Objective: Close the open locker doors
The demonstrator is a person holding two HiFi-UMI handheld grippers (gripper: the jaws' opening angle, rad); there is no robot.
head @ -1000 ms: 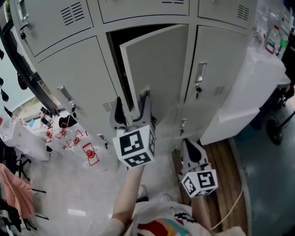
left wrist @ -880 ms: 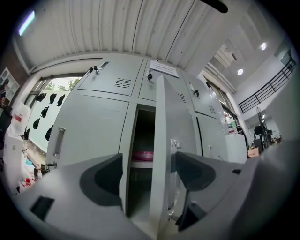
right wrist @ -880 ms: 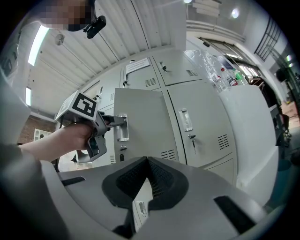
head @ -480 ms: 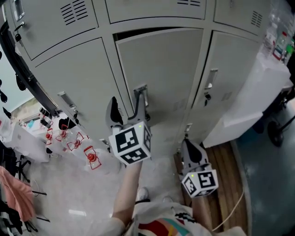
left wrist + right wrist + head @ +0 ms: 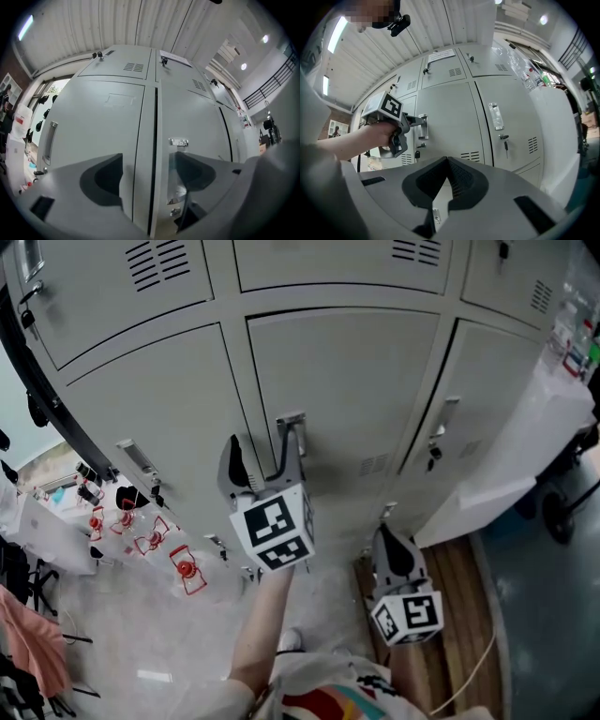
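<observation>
The grey middle locker door (image 5: 347, 381) lies flush with its neighbours, no gap showing at its top edge. My left gripper (image 5: 265, 439) is open against that door. Its right finger rests at the metal handle (image 5: 289, 423), and its left finger is over the neighbouring door. In the left gripper view my left gripper (image 5: 147, 159) straddles the seam (image 5: 154, 140) between the two doors, with the handle (image 5: 179, 187) beside the right finger. My right gripper (image 5: 392, 535) hangs lower, shut and empty, pointing at the lower lockers; the right gripper view shows it (image 5: 447, 160) shut too.
More shut locker doors (image 5: 159, 399) surround the middle one. A white cabinet (image 5: 525, 446) stands at the right, with wooden floor boards (image 5: 459, 577) below it. Red-and-white items (image 5: 186, 568) lie on the pale floor at the left. A black rail (image 5: 37, 381) crosses the upper left.
The middle door has swung from ajar to fully shut, with my left gripper following it in against the handle. My right gripper has stayed low and still.
</observation>
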